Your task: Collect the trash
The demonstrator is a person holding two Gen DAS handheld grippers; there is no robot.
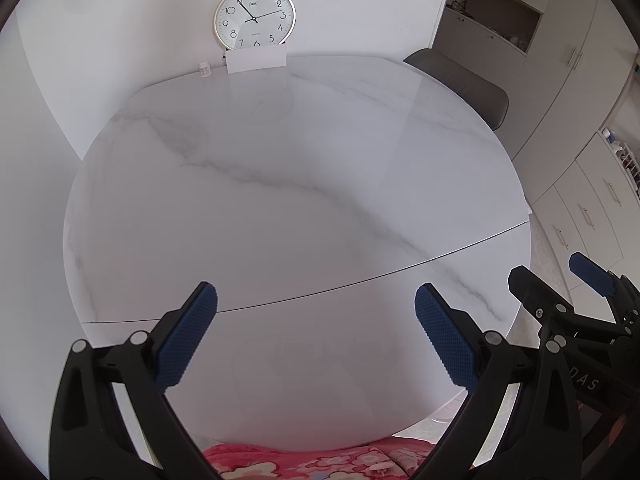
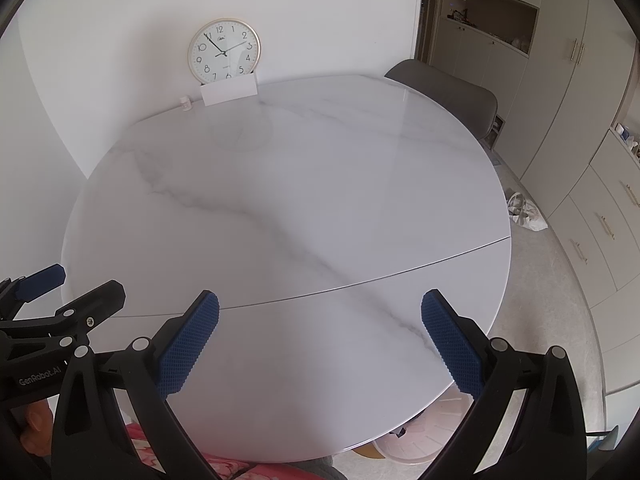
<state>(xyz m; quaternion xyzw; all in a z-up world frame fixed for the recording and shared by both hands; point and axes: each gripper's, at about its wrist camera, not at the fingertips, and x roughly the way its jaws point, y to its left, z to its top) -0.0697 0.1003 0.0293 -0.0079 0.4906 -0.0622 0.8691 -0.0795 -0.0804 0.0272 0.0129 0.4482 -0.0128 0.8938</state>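
Hovering over the marble table [image 1: 280, 184], left gripper [image 1: 316, 332] and right gripper [image 2: 320, 338] both spread wide and empty; no trash visible on top, so no axis to call, and I'd scan toward the white bin [image 2: 424, 436] under the near edge before committing.

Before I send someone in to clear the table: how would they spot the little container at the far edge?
Look across the round marble table to the wall clock leaning at its far side. A white card stands in front of the clock; just left of it sits the small white jar. It is the only squat, capped thing there, far smaller than its two flat neighbours.
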